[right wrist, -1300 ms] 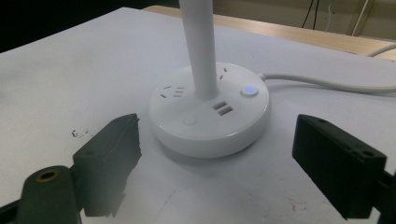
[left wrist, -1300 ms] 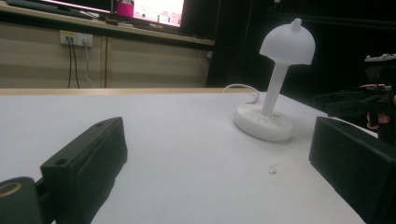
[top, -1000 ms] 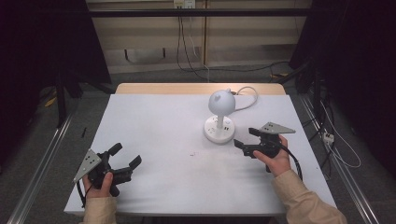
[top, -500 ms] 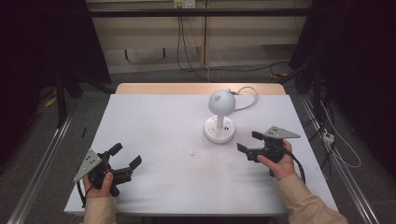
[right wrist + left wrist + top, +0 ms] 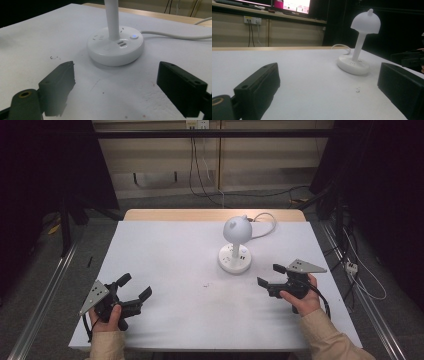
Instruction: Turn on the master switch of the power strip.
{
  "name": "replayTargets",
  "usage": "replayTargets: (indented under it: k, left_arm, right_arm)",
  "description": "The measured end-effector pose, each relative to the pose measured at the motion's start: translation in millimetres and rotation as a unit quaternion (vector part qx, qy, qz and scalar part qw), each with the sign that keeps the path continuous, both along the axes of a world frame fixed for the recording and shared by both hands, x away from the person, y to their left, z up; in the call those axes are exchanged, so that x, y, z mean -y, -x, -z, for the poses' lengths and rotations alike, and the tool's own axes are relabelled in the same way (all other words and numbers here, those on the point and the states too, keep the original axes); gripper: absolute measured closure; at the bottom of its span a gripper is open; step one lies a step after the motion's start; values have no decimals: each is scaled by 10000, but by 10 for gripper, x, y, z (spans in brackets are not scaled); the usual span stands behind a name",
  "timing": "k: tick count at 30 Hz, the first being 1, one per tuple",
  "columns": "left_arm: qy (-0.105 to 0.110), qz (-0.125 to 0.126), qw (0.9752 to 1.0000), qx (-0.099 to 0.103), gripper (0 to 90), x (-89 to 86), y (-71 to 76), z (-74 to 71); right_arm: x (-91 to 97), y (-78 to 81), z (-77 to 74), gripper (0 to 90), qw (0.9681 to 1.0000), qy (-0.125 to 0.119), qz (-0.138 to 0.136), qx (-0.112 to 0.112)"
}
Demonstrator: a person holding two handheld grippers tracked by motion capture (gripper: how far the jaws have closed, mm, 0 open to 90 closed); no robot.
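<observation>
A white desk lamp with a dome shade stands right of the table's middle, on a round base that carries sockets and a small lit button. My right gripper is open just right of that base, jaws pointing at it with nothing between them; in the right gripper view the base lies a short way beyond the jaw tips. My left gripper rests open and holds nothing at the near left corner. In the left gripper view the lamp stands well ahead, and the right gripper shows at the edge.
The lamp's white cable loops off the back right of the white table. A small dark smudge marks the table in front of the lamp. Metal rails and floor cables run beside the table.
My right gripper has drawn back a little from the lamp base, toward the near edge. The left gripper and the lamp have stayed put.
</observation>
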State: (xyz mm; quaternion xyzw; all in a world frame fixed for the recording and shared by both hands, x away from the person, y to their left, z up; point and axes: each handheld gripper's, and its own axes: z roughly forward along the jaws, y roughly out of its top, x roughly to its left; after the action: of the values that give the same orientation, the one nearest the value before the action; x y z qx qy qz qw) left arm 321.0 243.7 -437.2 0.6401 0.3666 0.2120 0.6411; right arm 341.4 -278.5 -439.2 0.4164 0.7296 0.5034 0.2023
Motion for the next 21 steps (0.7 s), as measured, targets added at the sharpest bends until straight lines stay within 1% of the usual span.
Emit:
replayTargets:
  k: [5,9,14,15,21]
  left_arm:
    - [-18,4,10000,10,38,-2,-1,-1]
    - [-12,8,10000,3,38,1,0,0]
    - [-17,5,10000,2,38,1,2,1]
    - [-56,7,10000,5,38,-4,0,2]
    - [-45,17,10000,-8,38,1,3,3]
  right_arm:
    - [20,38,5,145,10000,1,-12,0]
    - [35,73,11,145,10000,-11,-26,45]
    - [54,118,18,145,10000,14,-58,29]
    - [59,131,19,145,10000,8,-53,25]
    - [104,191,26,147,10000,13,-52,40]
